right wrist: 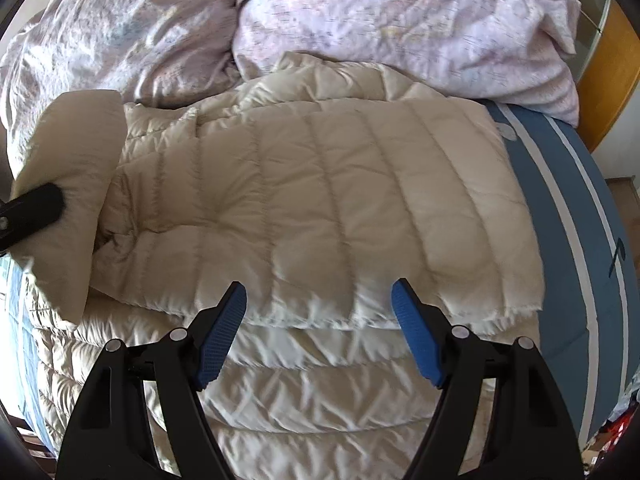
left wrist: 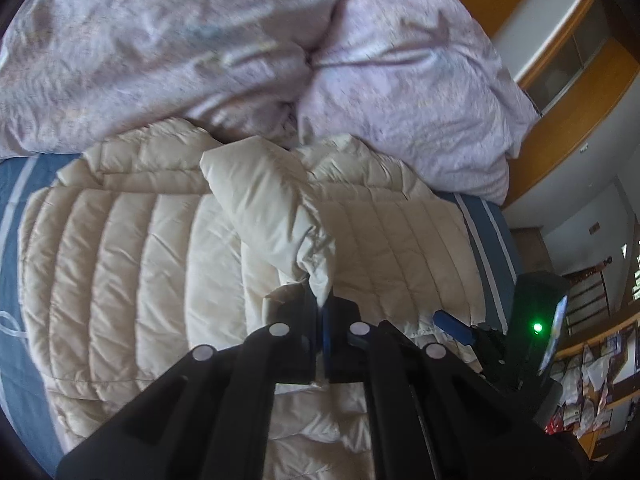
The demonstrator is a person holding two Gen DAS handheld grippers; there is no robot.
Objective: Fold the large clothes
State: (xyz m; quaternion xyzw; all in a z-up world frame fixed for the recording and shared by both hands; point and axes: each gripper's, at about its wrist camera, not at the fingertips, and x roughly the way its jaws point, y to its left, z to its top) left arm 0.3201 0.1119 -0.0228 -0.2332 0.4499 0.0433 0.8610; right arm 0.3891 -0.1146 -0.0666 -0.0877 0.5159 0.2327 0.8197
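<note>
A cream quilted down jacket lies spread on the bed; it also fills the right wrist view. My left gripper is shut on the jacket's sleeve and holds it lifted over the jacket body. That sleeve shows at the left of the right wrist view, with one left fingertip on it. My right gripper is open and empty, its blue pads just above the folded edge of the jacket. It shows at the right of the left wrist view.
A rumpled lilac duvet is piled at the back of the bed, touching the jacket's far edge. The blue striped sheet shows at the right bed edge. Wooden wall panels and cluttered shelves stand to the right.
</note>
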